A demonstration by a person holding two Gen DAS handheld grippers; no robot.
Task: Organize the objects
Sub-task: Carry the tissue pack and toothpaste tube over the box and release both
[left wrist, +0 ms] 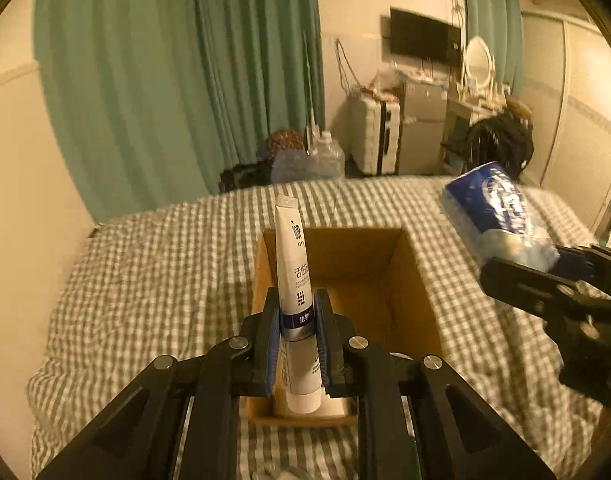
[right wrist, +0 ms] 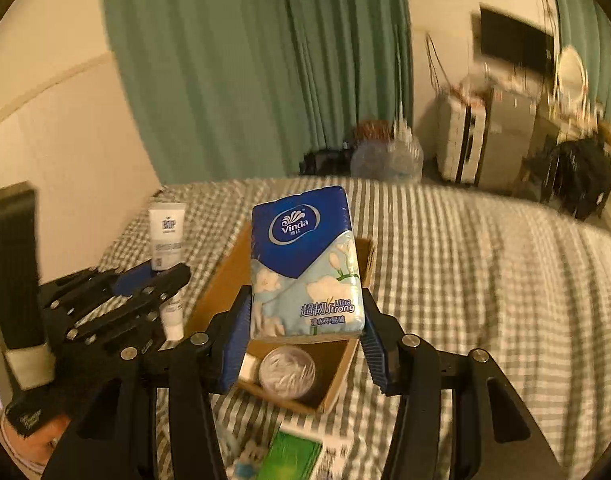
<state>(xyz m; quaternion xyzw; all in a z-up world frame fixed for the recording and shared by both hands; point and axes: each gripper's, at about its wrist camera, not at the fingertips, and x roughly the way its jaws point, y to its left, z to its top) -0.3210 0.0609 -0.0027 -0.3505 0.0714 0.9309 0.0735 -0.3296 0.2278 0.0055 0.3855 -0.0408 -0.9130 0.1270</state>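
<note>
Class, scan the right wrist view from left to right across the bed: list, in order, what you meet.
Left tongs holding the white toothpaste tube → blue Vinda tissue pack, held in the right tongs over the cardboard box → bare checked bedspread.

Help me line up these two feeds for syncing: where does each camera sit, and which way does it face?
Left wrist: on the left gripper, looking along its fingers at the toothpaste tube it clamps, above the cardboard box; the right gripper shows at right.
Right wrist: on the right gripper, facing the tissue pack it clamps above the box; the left gripper shows at left.
Shared: box, checked bedspread, green curtain, both held items.
</note>
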